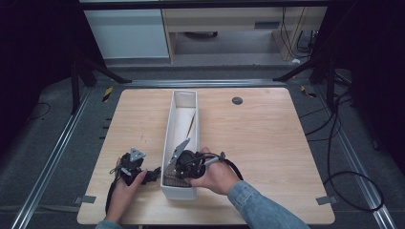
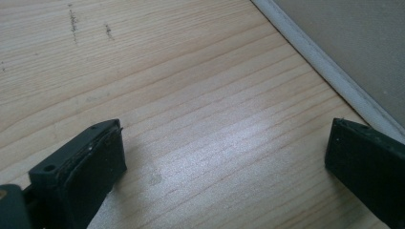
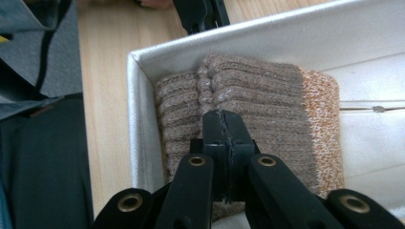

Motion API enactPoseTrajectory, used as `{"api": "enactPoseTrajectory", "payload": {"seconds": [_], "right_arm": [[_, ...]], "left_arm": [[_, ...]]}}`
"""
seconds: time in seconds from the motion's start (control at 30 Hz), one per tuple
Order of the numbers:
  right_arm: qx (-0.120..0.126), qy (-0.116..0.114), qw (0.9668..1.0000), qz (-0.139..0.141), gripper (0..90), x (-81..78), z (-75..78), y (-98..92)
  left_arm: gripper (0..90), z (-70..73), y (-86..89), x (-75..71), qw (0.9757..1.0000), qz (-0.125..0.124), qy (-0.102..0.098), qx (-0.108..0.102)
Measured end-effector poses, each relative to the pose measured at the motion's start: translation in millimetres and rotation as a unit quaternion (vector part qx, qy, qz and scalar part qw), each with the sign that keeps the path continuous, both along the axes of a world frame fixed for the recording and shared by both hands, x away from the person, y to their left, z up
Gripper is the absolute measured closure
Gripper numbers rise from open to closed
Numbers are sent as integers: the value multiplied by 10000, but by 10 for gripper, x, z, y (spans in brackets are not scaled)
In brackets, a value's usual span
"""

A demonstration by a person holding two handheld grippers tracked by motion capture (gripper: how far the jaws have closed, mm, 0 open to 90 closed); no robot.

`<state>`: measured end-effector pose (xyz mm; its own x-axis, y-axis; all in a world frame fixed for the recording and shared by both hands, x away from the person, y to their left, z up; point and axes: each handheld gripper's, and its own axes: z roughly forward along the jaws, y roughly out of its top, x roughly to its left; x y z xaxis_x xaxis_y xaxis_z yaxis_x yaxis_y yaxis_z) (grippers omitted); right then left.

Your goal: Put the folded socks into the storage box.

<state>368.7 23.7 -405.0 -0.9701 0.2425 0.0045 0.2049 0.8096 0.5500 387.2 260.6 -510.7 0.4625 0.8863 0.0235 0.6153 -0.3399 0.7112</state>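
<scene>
Folded knitted cloth (image 3: 248, 109) lies at the near end of the white tray (image 1: 168, 138), mid-desk (image 1: 267, 143). Right tool (image 3: 223, 125), jaws together, presses on it; judged tucking down. Left tool (image 2: 224, 157) gapes wide, idle at the near-left desk. Next: withdraw cleanly.

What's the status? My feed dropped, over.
Right gripper shut, over the folded knit sock in the white bin. Left gripper open over bare table. Nothing in the way.

Ribbed knitted wool sock (image 3: 248, 95) in a smooth, perhaps plastic, white tray (image 3: 138, 119) on matt wood-grain table (image 2: 191, 95).
</scene>
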Motion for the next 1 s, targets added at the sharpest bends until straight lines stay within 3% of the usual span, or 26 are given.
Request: {"api": "enactPoseTrajectory", "payload": {"seconds": [0.27,0.5,0.83,1.0], "right_arm": [[-215,-125,9997,78,900,-27,-65,52],[-223,-172,9996,79,900,-38,-97,65],[213,-157,9996,-46,898,36,69,-87],[301,-199,9992,-161,872,73,123,-144]], "left_arm": [[0,1,0,0,10000,2,3,1],[0,1,-1,1,10000,3,1,4],[0,1,-1,2,10000,3,0,7],[0,1,-1,1,10000,9,0,4]]}}
